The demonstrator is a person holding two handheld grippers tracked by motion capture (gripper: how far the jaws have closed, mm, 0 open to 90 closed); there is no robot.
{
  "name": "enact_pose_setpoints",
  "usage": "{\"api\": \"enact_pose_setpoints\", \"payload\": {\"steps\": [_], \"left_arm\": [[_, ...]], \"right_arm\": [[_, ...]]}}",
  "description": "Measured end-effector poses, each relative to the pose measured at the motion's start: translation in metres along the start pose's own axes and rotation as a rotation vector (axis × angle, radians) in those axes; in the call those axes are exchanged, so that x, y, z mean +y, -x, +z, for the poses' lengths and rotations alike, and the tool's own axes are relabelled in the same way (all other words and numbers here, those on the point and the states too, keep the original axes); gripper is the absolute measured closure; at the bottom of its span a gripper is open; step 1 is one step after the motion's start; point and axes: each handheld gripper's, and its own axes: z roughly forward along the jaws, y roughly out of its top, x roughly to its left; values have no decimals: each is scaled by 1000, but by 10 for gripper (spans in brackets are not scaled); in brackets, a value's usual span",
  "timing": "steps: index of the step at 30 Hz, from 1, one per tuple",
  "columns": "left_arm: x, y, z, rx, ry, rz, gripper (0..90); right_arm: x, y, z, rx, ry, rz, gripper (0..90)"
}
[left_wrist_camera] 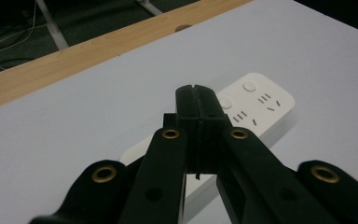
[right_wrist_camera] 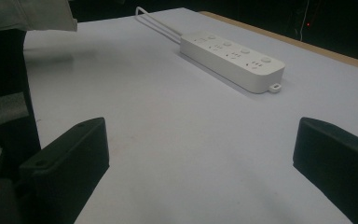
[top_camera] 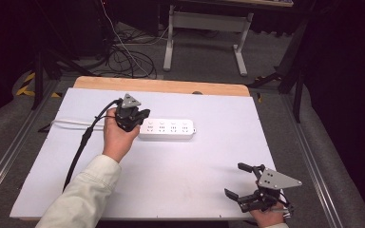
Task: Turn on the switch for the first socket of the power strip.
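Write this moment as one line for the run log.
left gripper: shut, empty, over left end of power strip | right gripper: open, empty, near table corner | power strip: flat on white table

Power strip [top_camera: 166,129] lies flat on the bench [top_camera: 180,175], a bit behind centre, long side running left-right. Its cord [top_camera: 71,123] runs off its left end toward the bench's left edge. Left tongs [top_camera: 140,118] sit just at the strip's left end, above it, w/ the left hand [top_camera: 118,137] in front and the sleeve [top_camera: 83,194] reaching back to the near edge. In the left gripper view the tips [left_wrist_camera: 196,93] hang over the strip's socket face [left_wrist_camera: 256,100]. Right tongs [top_camera: 234,180] rest at the near right corner, well apart from the strip, pointing left across bare bench. Behind the bench: floor w/ cables [top_camera: 128,59] at left, a desk frame [top_camera: 204,35] at centre.
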Motion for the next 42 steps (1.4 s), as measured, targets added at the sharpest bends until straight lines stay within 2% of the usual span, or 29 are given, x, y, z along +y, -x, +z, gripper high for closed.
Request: {"api": "enact_pose_setpoints", "payload": {"steps": [2,7,11,13,14,15,17,20,22,24,27,29,36,39,42], "left_arm": [[0,2,-3,-5,0,14,900],[3,6,-12,-28,22,9,900],[2,6,-17,-15,17,32,900],[1,6,-19,-36,21,9,885],[2,6,-20,-24,30,6,774],[2,7,-22,-33,27,-3,716],[3,9,-29,-54,35,-3,679],[4,14,-42,-53,61,41,571],[3,16,-51,-65,60,52,495],[2,16,-61,-73,71,51,452],[-4,16,-73,-109,117,27,402],[-8,16,-83,-116,141,37,382],[-22,20,-111,-124,166,76,286],[-31,21,-118,-146,171,72,243],[-41,20,-122,-135,160,74,190]], "right_arm": [[1,1,2,6,2,-2,41],[2,2,5,15,-2,-11,41],[2,2,5,15,-3,-10,41],[2,2,5,17,4,-8,41],[2,2,5,18,4,-9,41],[2,2,5,17,0,-10,40],[2,2,5,14,0,-14,41],[3,1,4,13,1,-11,41],[3,1,4,13,1,-10,41],[3,1,5,12,0,-12,41],[3,1,5,15,-3,-13,40],[3,0,6,14,0,-13,41],[3,0,6,15,-1,-11,41],[3,0,6,11,-5,-12,40],[3,0,6,10,-6,-13,40]]}}
